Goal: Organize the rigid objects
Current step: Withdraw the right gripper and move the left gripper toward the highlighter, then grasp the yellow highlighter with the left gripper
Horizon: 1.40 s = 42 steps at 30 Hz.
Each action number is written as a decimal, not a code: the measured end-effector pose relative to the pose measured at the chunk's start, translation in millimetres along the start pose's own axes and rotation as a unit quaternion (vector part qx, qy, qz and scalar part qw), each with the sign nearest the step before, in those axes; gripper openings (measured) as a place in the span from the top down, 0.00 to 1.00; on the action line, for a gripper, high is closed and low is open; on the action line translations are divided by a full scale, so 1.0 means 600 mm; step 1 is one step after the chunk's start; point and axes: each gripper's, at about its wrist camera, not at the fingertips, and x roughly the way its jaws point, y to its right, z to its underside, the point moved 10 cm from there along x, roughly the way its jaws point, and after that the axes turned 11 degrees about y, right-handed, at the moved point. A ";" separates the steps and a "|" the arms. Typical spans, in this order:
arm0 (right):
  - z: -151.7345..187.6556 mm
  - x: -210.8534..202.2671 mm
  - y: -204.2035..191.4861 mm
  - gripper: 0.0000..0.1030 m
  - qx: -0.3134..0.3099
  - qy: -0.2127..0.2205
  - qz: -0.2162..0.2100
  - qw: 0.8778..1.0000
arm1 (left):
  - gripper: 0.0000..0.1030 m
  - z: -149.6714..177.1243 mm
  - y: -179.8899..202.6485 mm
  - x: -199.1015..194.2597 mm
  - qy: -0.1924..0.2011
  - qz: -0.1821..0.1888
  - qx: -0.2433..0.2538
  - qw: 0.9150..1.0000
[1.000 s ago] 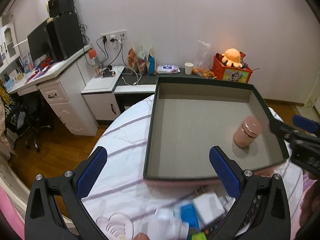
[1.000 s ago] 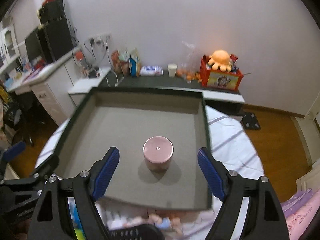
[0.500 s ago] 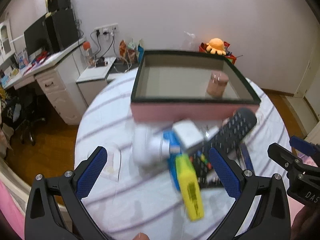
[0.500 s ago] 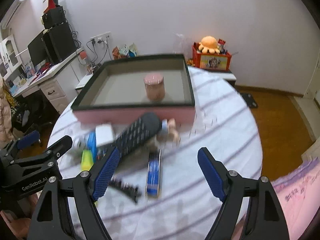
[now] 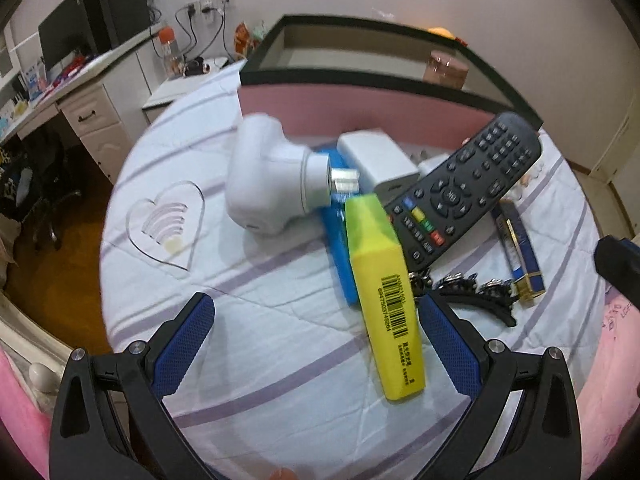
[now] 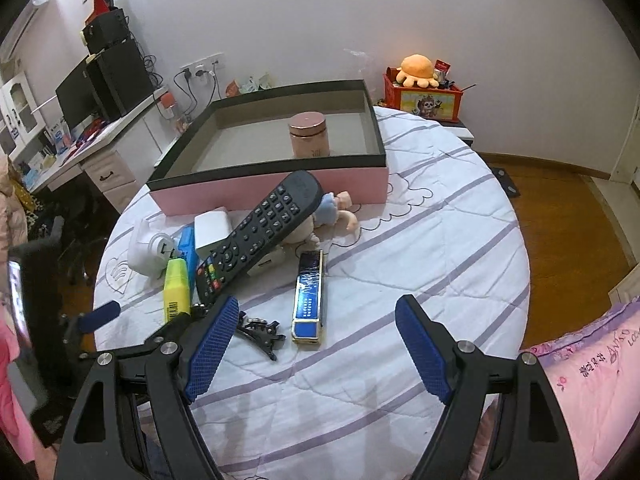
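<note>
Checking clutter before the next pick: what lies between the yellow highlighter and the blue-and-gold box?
In the right wrist view, the black remote and black hair clip lie between the yellow highlighter and the blue-and-gold box.

The right claw hangs wide open above the worktop. A pink jar stands in the box. A remote leans on the clutter.

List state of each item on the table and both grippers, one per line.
left gripper: open, empty
right gripper: open, empty
box: open-topped, holds only the jar
pink jar: upright, lid on, in box
remote: tilted, propped on the pile
yellow highlighter: capped, lying flat
white plug adapter: on its side
blue slim box: flat, apart from pile
hair clip: closed, flat
</note>
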 end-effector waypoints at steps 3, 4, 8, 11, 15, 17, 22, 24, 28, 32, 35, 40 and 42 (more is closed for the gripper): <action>0.004 0.005 0.005 0.20 0.004 -0.005 0.002 1.000 | 0.04 0.005 0.001 0.006 -0.005 -0.001 -0.001 1.000; 0.005 0.007 0.007 0.20 0.004 -0.006 0.003 1.000 | 0.06 0.006 0.002 0.007 -0.006 -0.001 0.000 1.000; 0.007 0.011 0.009 0.20 0.006 -0.008 0.001 1.000 | 0.18 0.008 -0.005 0.007 -0.007 -0.005 -0.004 1.000; 0.008 0.012 0.006 0.20 0.004 -0.009 -0.002 1.000 | 0.40 0.002 -0.013 0.003 0.001 -0.003 -0.005 1.000; 0.009 0.012 0.005 0.20 0.004 -0.008 -0.003 1.000 | 0.67 -0.006 -0.017 0.002 0.000 0.013 0.000 1.000; 0.008 0.011 0.005 0.20 0.004 -0.008 -0.003 1.000 | 0.69 -0.006 -0.012 -0.003 0.001 0.023 0.006 1.000; 0.009 0.011 0.005 0.20 0.005 -0.009 -0.003 1.000 | 0.74 0.000 -0.005 -0.019 0.007 0.046 0.012 0.999; 0.010 0.011 0.005 0.20 0.005 -0.009 -0.003 1.000 | 0.75 -0.001 -0.001 -0.020 0.009 0.053 0.015 0.998; 0.012 0.013 0.005 0.20 0.005 -0.011 -0.004 1.000 | 0.76 -0.001 0.002 -0.023 0.013 0.065 0.011 0.998; 0.013 0.013 0.007 0.20 0.006 -0.012 -0.003 1.000 | 0.76 -0.006 0.004 -0.028 0.016 0.076 0.005 0.997; 0.012 0.014 0.009 0.20 0.007 -0.013 -0.002 1.000 | 0.76 -0.012 0.005 -0.033 0.023 0.078 0.008 0.997; 0.012 0.014 0.010 0.20 0.007 -0.013 -0.001 1.000 | 0.77 -0.020 0.007 -0.045 0.038 0.083 0.012 0.996; 0.011 0.015 0.010 0.20 0.006 -0.013 -0.002 1.000 | 0.77 -0.019 0.006 -0.042 0.035 0.085 0.010 0.996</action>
